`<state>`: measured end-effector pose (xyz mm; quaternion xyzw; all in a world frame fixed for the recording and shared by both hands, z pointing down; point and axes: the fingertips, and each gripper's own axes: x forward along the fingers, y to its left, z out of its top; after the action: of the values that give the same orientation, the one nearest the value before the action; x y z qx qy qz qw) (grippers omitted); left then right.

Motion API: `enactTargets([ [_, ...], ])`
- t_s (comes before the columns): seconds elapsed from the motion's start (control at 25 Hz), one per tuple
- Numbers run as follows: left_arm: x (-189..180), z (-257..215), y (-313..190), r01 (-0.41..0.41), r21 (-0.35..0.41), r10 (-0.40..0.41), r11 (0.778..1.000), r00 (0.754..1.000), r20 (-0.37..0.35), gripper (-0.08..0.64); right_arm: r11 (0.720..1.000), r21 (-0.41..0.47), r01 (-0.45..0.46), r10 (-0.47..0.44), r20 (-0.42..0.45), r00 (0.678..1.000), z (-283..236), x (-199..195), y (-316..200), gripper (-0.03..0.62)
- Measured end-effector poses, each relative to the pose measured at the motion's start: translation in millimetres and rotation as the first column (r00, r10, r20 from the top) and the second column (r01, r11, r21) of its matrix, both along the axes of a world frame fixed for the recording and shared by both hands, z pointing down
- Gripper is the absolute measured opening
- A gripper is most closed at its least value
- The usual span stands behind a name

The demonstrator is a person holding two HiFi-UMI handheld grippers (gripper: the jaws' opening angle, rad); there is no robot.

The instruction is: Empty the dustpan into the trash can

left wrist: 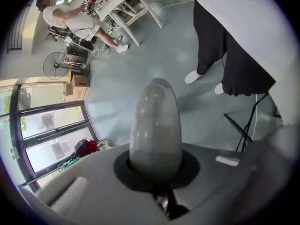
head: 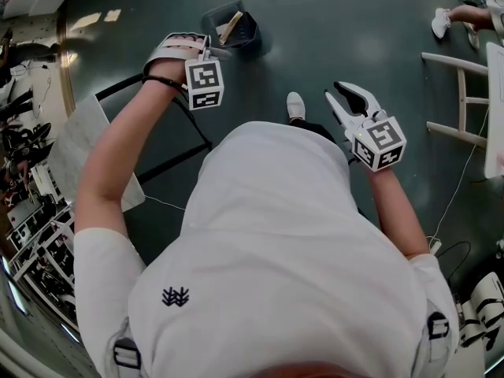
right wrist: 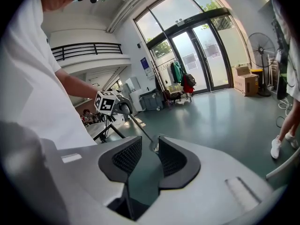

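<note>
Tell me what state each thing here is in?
Left tool: shut on the grey rounded dustpan handle.
Right tool: open, nothing between its jaws.
Dark plastic dustpan: loaded with tan scraps, not yet emptied.
Tall glass doors: closed.

Glossy smooth floor (head: 354,46), white cloth shirt (head: 276,250), matt plastic right tool (right wrist: 150,144), ribbed pads (right wrist: 127,156)
</note>
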<state>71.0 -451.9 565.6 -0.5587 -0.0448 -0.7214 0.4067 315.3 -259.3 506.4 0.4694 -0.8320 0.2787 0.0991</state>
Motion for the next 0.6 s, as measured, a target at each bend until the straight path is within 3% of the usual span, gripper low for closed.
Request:
enactTargets([
  [0.12,0,4,1,-0.061,0.017,0.06,0.998,0.997,0.051,0.055,1.0,-0.003,0.0,0.0,0.004,1.0,2,0,-1,0.098],
  [0.32,-6,8,-4,-0.174,0.047,0.162,0.984,0.968,0.193,0.055,1.0,-0.008,0.013,-0.013,0.011,1.0,5,-5,-5,0.098],
  [0.6,10,1,-10,-0.254,0.051,0.231,0.966,0.933,0.275,0.055,1.0,-0.002,0.008,-0.008,0.02,1.0,4,-4,-15,0.098],
])
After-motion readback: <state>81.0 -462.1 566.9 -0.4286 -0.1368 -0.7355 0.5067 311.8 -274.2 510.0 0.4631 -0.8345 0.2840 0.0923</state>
